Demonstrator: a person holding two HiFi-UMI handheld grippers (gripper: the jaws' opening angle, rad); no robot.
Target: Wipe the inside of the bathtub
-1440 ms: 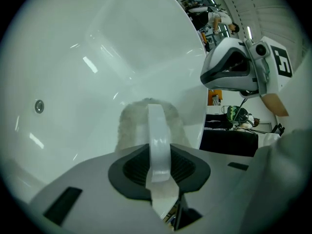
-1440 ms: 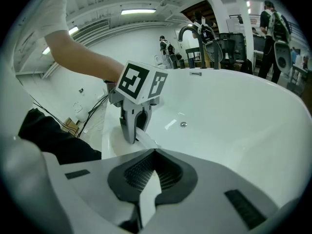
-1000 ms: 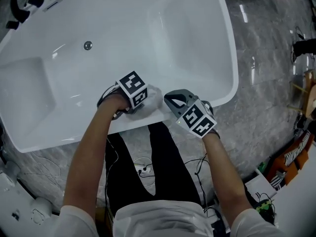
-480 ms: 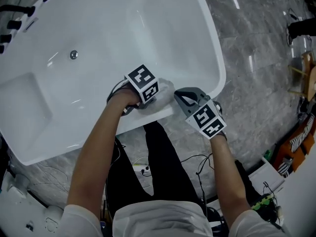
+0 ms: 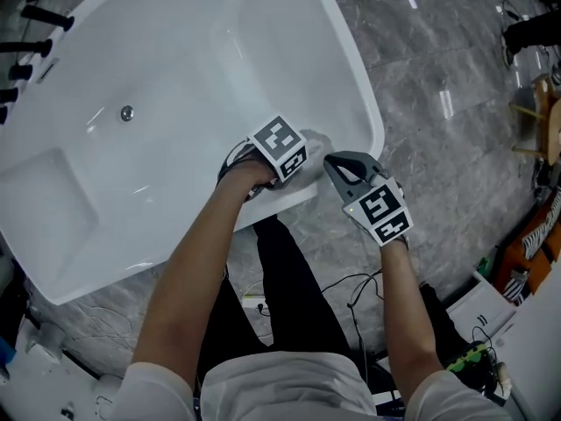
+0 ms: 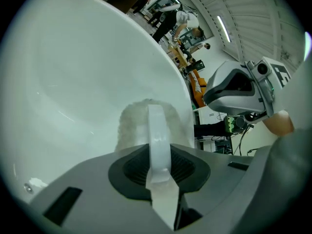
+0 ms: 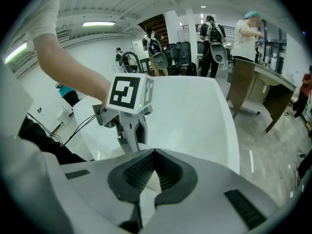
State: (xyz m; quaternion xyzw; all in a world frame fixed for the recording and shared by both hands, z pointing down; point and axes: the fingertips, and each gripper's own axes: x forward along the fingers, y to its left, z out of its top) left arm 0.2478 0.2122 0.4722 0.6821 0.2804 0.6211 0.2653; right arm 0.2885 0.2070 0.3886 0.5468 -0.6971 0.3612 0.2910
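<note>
The bathtub point(image 5: 175, 68) is white, its inside bare and glossy, with a small metal drain point(image 5: 127, 112) low on the floor of the basin and black fittings point(image 5: 35, 16) at its far left corner. A fluffy white cloth point(image 5: 314, 139) lies against the tub's surface at the near rim, close to the right end. The left gripper point(image 5: 300, 154) has its fingers closed narrowly on this cloth. In the left gripper view the cloth point(image 6: 139, 123) bulges out just past the jaw tips point(image 6: 158, 145) and meets the curved white wall point(image 6: 73, 67).

The right gripper point(image 5: 337, 161) hangs just outside the near rim, beside the left one and apart from the tub, above the grey marble floor point(image 5: 438, 147). In the right gripper view its jaws point(image 7: 146, 179) are drawn together into a closed seam with nothing between them. Beyond them stand the left gripper's marker cube point(image 7: 129, 94) and the tub's rim point(image 7: 195, 111).

The person stands at the near edge of the tub in black trousers point(image 5: 289, 279), both forearms bare. Thin cables point(image 5: 254, 301) trail over the floor by the legs.
</note>
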